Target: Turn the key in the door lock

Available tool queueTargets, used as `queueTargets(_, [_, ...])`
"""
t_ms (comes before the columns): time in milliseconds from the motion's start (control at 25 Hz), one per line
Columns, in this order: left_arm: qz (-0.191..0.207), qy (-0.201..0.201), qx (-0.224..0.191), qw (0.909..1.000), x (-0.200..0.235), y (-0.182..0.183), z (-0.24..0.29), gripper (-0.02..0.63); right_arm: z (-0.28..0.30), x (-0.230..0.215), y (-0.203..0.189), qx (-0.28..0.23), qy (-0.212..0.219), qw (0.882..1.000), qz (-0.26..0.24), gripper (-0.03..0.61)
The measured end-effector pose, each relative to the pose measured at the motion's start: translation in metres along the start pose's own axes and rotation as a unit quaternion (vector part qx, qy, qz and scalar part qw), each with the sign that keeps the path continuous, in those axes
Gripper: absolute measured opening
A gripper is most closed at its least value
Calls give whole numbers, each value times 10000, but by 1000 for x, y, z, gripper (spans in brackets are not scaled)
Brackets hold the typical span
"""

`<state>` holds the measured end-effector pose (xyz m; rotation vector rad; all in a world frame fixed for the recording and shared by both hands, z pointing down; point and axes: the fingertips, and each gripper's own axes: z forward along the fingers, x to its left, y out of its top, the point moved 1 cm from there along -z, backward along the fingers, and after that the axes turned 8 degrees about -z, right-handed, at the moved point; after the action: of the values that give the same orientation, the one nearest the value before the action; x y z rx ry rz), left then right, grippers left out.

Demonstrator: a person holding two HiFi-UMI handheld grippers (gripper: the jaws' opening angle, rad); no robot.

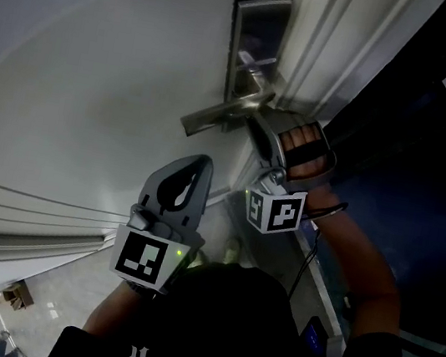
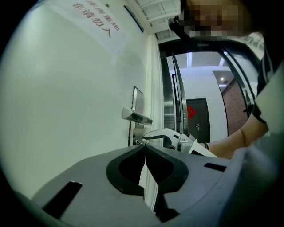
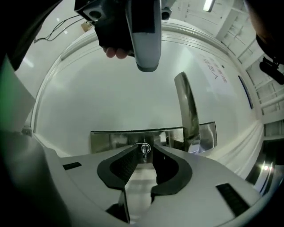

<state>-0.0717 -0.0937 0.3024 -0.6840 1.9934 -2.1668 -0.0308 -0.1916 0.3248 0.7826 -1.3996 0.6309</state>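
We face a white door [image 1: 93, 92], which fills most of the head view. A tall metal lock plate [image 1: 261, 27] is fixed near its edge. From the plate a silver lever handle [image 1: 221, 114] sticks out towards the hinge side. In the right gripper view the handle [image 3: 188, 111] rises above the plate [image 3: 115, 139].

Our left gripper [image 1: 203, 162] is held back from the door, below and to the left of the handle, and touches nothing. Its own view shows the two jaws [image 2: 144, 147] pressed together at the tips, with nothing between them. Its marker cube [image 1: 146, 258] faces the head camera.

Our right gripper [image 1: 258, 130] reaches up to the lock plate just under the handle, with our hand [image 1: 305, 145] wrapped around its grip and its marker cube [image 1: 274, 210] below. In its own view the jaws [image 3: 145, 153] are drawn in to a narrow gap. The small round head of the key [image 3: 145, 149] sits between their tips, which lie against its two sides. The key stands in the lock plate, to the left of the handle in that view.
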Motion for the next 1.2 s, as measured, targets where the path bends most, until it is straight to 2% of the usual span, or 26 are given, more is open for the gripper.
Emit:
queueTargets(80, [-7, 12, -2, 10000, 1, 0, 0, 8, 4, 0, 0, 59, -61, 9999, -94, 92])
queueTargets(160, [-16, 24, -5, 10000, 2, 0, -1, 8, 5, -1, 0, 89, -58, 9999, 6, 27])
queueTargets(200, [-17, 28, -4, 10000, 2, 0, -1, 8, 5, -2, -1, 98, -37, 9999, 128, 23])
queueTargets(280, [-14, 34, 2, 10000, 3, 0, 0, 8, 5, -3, -1, 110, 23, 9986, 524, 23])
queueTargets(360, [-2, 41, 8, 10000, 4, 0, 0, 8, 5, -5, -2, 101, 117, 9928, 1190, 23])
queueTargets(480, [21, 30, 19, 10000, 3, 0, 1, 8, 5, -9, -4, 88, 298, 9681, 2486, 22])
queueTargets(560, [35, 15, 21, 10000, 2, 0, 1, 8, 6, -11, -6, 96, 391, 9443, 3266, 22])
queueTargets(640, [49, -2, 27, 10000, 1, 0, 3, 8, 6, -12, -8, 97, 453, 9158, 3991, 23])
queueTargets(720, [53, -12, 37, 10000, 1, 0, 3, 8, 6, -13, -10, 56, 524, 8742, 4826, 23])
queueTargets(800, [59, -15, 43, 10000, 0, 0, 4, 8, 6, -13, -13, -32, 625, 8165, 5740, 23])
queueTargets(920, [78, -14, 39, 10000, 0, 1, 4, 8, 6, -11, -20, -188, 762, 7133, 6964, 23])
queueTargets(1120, [100, -33, 42, 9999, -1, 1, 5, 8, 6, -6, -26, -424, 986, 5256, 8439, 23])
queueTargets(1200, [109, -44, 43, 9999, -2, 2, 5, 8, 6, -5, -28, -486, 1016, 4646, 8783, 23])
